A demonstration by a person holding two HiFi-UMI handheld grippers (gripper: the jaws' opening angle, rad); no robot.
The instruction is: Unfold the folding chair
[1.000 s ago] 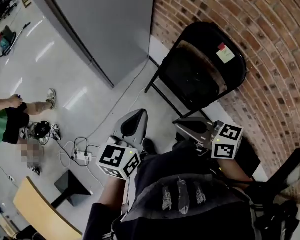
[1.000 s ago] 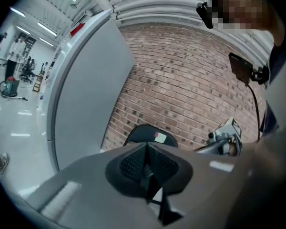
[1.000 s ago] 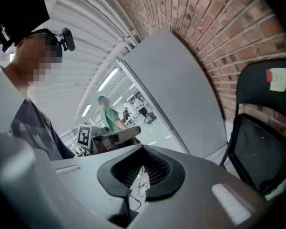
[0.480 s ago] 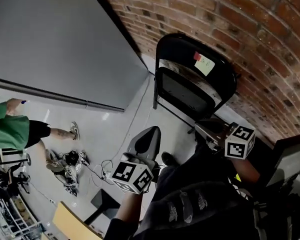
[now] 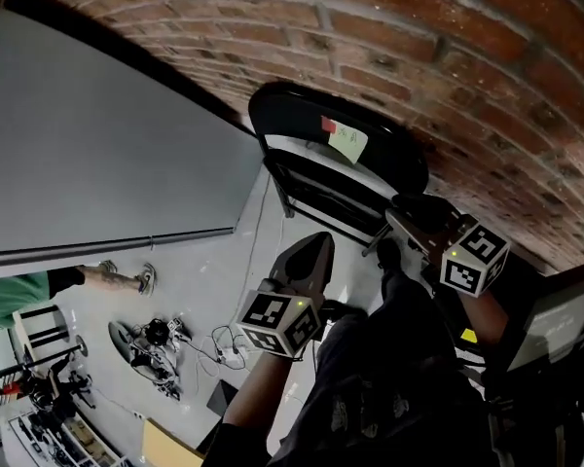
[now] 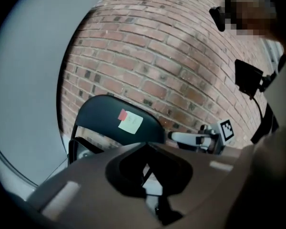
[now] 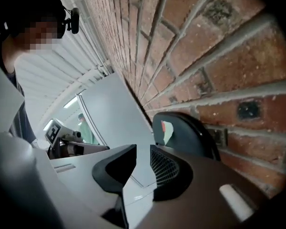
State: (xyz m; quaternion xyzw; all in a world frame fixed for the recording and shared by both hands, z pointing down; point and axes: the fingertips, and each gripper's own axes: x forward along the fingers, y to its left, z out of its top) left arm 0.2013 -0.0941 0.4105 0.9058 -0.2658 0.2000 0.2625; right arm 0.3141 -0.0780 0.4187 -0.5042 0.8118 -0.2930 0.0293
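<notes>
A folded black chair [image 5: 389,159] leans upright against the brick wall, with a red and a pale sticky note [image 5: 346,142] on its backrest. My left gripper [image 5: 319,244] is shut and empty, just short of the chair's folded seat. In the left gripper view the chair [image 6: 102,118] rises behind the shut left gripper [image 6: 145,149]. My right gripper [image 5: 399,212] hovers by the chair's right side; its jaws are opening with nothing between them. In the right gripper view the chair [image 7: 190,137] stands just beyond the right gripper [image 7: 142,151].
A brick wall [image 5: 419,27] runs behind the chair and a grey panel [image 5: 78,144] stands to its left. Cables and gear [image 5: 156,343] lie on the pale floor. A person in green [image 5: 19,295] is at the far left. Dark equipment [image 5: 555,319] sits at the right.
The view has swung towards the wall and the chair is nearer. Both grippers have moved forward towards it. The right jaws have parted a little.
</notes>
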